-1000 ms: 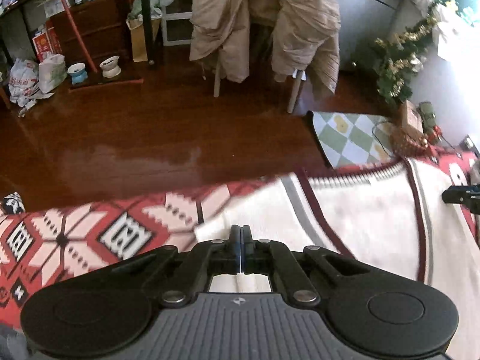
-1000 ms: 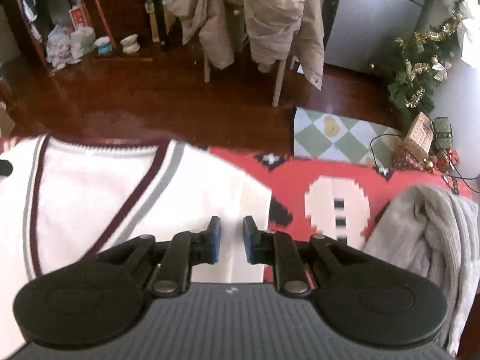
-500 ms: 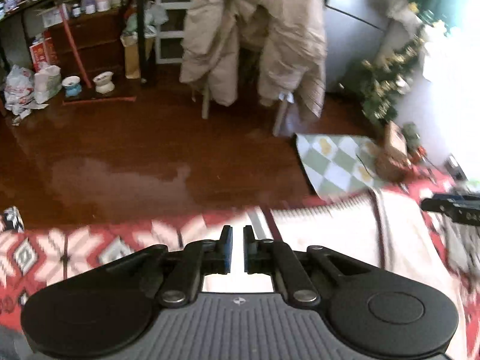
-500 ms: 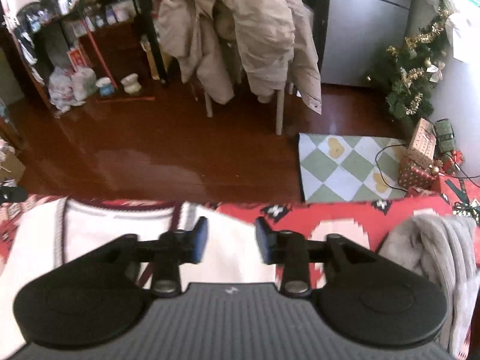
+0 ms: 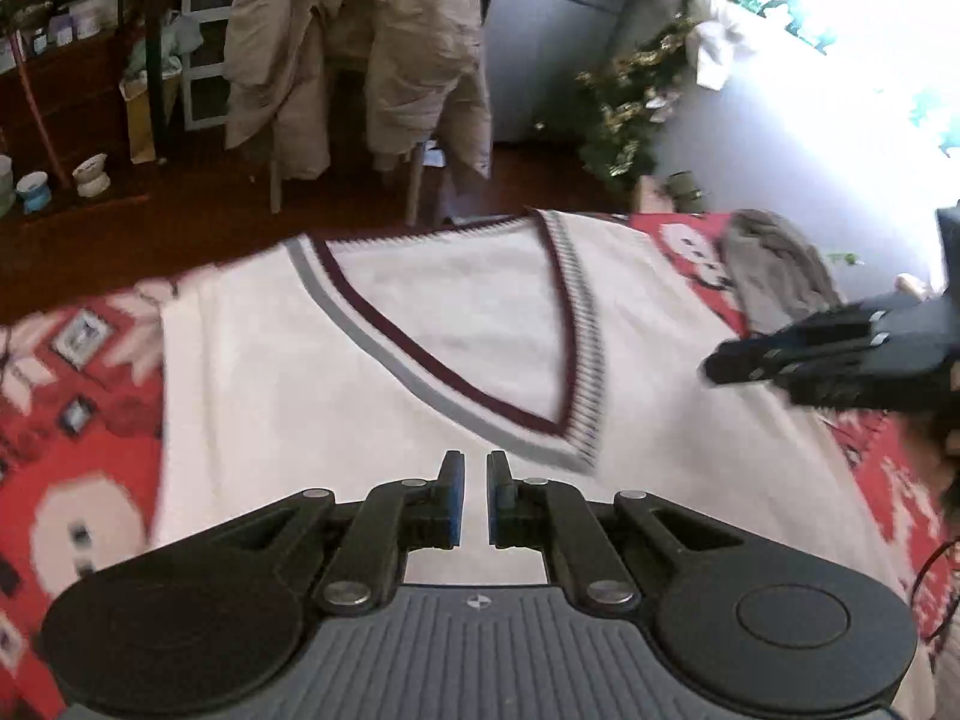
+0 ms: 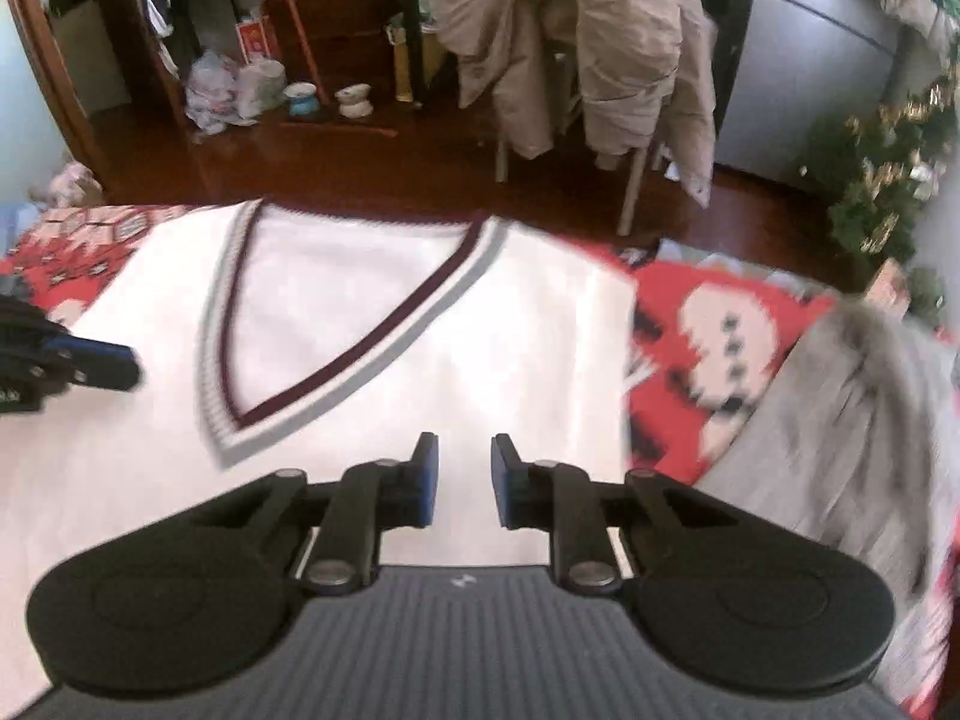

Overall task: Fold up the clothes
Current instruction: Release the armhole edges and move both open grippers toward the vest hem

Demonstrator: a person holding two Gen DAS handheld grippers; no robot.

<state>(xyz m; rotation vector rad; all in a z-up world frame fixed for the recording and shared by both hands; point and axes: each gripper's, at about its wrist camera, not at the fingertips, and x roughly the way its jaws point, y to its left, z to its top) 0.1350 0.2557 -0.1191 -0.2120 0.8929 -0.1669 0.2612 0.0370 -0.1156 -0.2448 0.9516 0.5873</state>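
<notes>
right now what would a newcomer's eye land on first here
A white V-neck sweater vest with maroon and grey trim lies flat across the middle, on a red patterned blanket. A grey garment is bunched at its right, and both grippers hover over the vest with jaws apart.

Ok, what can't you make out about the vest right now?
- White vest hem: both wrist views, hidden behind the left gripper and right gripper bodies.
- Vest's outer edges: smeared by motion blur in both views.
- Grey garment: right wrist view, blurred and cut by the frame edge; its type is unclear.
</notes>
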